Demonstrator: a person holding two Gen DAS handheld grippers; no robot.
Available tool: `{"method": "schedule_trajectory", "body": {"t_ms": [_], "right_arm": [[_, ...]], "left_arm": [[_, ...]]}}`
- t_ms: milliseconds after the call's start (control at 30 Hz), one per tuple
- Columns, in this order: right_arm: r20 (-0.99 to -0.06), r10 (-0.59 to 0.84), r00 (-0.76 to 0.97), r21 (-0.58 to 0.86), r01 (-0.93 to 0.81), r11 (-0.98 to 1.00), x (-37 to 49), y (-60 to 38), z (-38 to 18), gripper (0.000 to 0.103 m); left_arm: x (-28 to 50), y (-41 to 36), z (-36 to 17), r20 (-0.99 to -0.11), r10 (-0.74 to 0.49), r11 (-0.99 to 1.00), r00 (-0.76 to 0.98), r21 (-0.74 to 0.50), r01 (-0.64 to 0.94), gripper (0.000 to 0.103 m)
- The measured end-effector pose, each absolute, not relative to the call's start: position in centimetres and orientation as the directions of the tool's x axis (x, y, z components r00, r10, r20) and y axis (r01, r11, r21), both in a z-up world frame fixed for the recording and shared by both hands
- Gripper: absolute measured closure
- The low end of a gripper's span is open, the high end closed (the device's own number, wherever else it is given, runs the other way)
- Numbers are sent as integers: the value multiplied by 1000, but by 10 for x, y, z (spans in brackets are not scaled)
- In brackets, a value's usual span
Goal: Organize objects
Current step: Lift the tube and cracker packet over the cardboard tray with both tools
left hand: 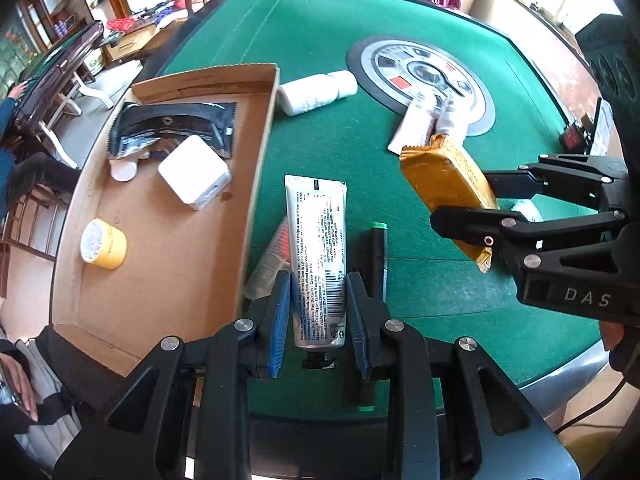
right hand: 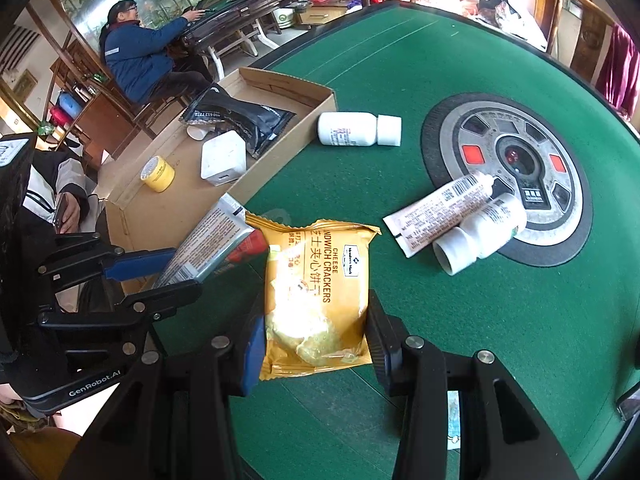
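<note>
Left gripper [left hand: 318, 312] fingers pinch the silver tube [left hand: 318, 264] lengthwise, cap rearward; right gripper [right hand: 312, 344] fingers pinch the cracker packet [right hand: 316, 292] lengthwise.

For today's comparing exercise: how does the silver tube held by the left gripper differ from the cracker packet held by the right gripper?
1. The silver tube is slim and metallic grey with small black print; the cracker packet is wide, puffy and orange-yellow with large lettering.
2. The tube has a black screw cap; the packet has crimped, sealed ends.
3. The left gripper pinches the tube near its cap; the right gripper clamps the packet across its width.

Both are held above the green table.
</note>
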State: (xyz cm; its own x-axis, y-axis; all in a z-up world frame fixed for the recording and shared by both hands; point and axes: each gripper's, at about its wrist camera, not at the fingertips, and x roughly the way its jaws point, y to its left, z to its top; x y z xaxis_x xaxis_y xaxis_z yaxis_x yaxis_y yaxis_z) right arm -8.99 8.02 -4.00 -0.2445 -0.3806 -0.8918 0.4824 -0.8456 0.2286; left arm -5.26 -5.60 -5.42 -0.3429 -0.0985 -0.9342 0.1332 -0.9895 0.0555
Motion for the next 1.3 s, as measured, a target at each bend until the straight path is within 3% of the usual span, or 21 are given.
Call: {"method": "schedule_trajectory", "body": {"t_ms": [1300], "right_arm": [[-887, -430, -169, 236, 633, -737, -105, -56, -32, 59]], "left_arm": [[-15, -186, -60, -954, -82, -938, -289, -25, 347, 76]]}}
